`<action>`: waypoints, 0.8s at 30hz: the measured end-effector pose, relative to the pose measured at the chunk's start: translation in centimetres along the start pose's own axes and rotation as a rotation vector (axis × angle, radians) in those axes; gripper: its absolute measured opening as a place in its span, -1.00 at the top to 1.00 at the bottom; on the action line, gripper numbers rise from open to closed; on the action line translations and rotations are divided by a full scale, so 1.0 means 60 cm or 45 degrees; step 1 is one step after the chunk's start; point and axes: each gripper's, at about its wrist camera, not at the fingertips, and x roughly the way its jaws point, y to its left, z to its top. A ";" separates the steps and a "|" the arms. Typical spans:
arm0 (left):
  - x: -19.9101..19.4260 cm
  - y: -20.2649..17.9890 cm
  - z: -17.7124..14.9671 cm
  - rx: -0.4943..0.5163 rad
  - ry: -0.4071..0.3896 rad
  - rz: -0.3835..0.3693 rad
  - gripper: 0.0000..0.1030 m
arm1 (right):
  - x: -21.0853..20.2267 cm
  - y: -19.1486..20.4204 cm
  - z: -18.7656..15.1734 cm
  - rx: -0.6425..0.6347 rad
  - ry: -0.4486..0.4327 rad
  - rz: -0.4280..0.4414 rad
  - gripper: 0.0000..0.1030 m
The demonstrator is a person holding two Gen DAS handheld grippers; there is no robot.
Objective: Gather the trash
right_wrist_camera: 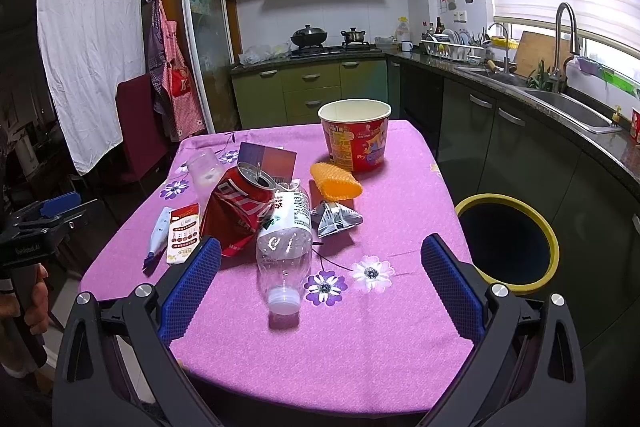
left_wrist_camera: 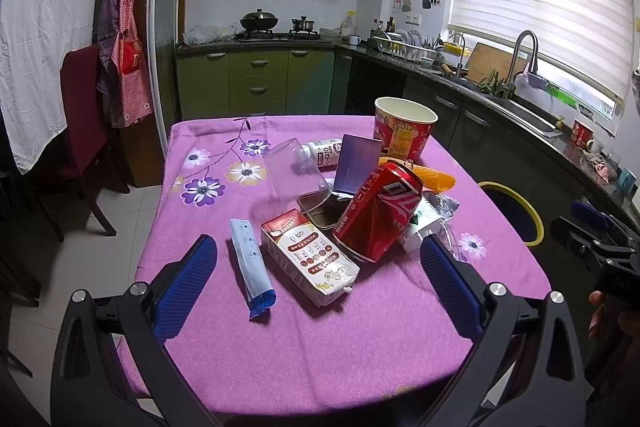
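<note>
Both your hand-held grippers, left (left_wrist_camera: 318, 269) and right (right_wrist_camera: 320, 273), gape wide and empty, lined up on the trash pile, bin (right_wrist_camera: 508, 241) waiting right of the surface (right_wrist_camera: 360, 347).

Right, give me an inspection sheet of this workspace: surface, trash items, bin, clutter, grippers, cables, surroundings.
Surface: table under a purple floral tablecloth, near half bare.
Trash items: dented red can leaning in the pile; clear plastic bottle lying down, cap towards the camera; milk carton and blue-white wrapper lying flat; clear plastic cup tipped over; orange mesh piece; folded foil packet; red noodle tub upright.
Bin: yellow-rimmed bin beside the table, open.
Clutter: purple card standing in the pile.
Grippers: left gripper and right gripper both open, holding nothing.
Cables: nothing seen.
Surroundings: kitchen counter, sink, stove with pots.
</note>
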 end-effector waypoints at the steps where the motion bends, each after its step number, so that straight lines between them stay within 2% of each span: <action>1: 0.001 0.000 -0.001 0.001 0.001 0.000 -0.88 | 0.000 0.000 0.000 0.000 0.001 0.000 -0.92; 8: 0.014 0.000 0.007 0.015 0.023 0.000 -0.88 | 0.009 -0.005 0.002 0.004 0.016 0.020 -0.92; 12: 0.036 0.010 0.033 0.035 0.029 0.015 -0.88 | 0.034 -0.029 0.028 0.015 0.051 0.041 -0.92; 16: 0.069 0.021 0.072 0.065 0.035 0.030 -0.88 | 0.078 -0.062 0.082 0.050 0.131 0.077 -0.92; 20: 0.119 0.046 0.124 0.040 0.055 0.024 -0.88 | 0.137 -0.095 0.157 0.047 0.201 0.061 -0.92; 24: 0.170 0.064 0.174 0.012 0.026 0.089 -0.88 | 0.237 -0.136 0.247 0.061 0.334 0.054 -0.92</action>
